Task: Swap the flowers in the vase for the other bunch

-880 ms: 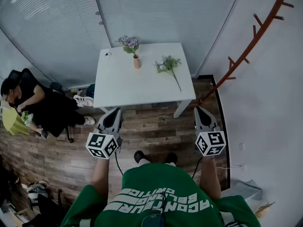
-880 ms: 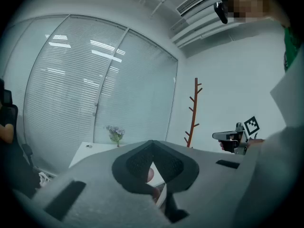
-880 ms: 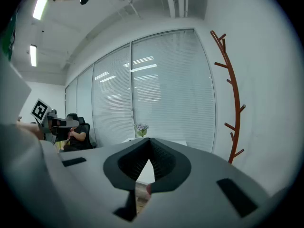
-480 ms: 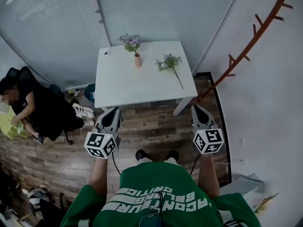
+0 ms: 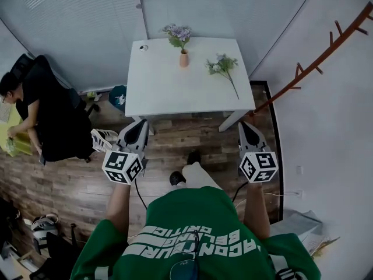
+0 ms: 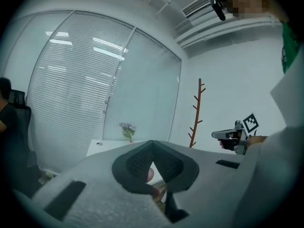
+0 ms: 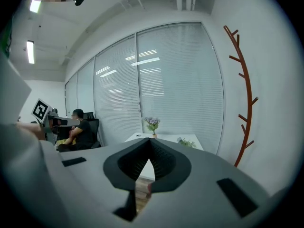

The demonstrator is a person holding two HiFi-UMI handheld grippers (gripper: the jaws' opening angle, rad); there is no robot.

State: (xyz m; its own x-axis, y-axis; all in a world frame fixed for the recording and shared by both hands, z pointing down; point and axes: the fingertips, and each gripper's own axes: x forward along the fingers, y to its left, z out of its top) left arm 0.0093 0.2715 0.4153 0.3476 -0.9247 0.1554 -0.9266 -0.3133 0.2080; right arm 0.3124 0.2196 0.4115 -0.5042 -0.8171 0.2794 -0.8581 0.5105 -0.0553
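A white table (image 5: pixel 175 92) stands ahead of me, out of reach of both grippers. Near its far edge a small pink vase (image 5: pixel 184 60) holds purple flowers (image 5: pixel 178 35). To the vase's right a loose bunch (image 5: pixel 224 67) with green leaves and pale blooms lies flat on the tabletop. My left gripper (image 5: pixel 137 128) and right gripper (image 5: pixel 246 128) hover over the wooden floor short of the table, both shut with nothing in them. The left gripper view shows the vase flowers (image 6: pixel 127 129) far off. In the right gripper view the purple flowers (image 7: pixel 152 123) and the loose bunch (image 7: pixel 186 142) sit beyond my gripper (image 7: pixel 151 139).
A person in black (image 5: pixel 41 109) sits on a chair at the left, close to the table's left side. A reddish branch-shaped coat rack (image 5: pixel 315 63) leans at the right wall. Glass walls with blinds run behind the table. A small round object (image 5: pixel 143 47) lies at the table's far left corner.
The view has shifted toward the table, and one of the wearer's legs has stepped forward. Both grippers stay shut, held side by side in front of the body.
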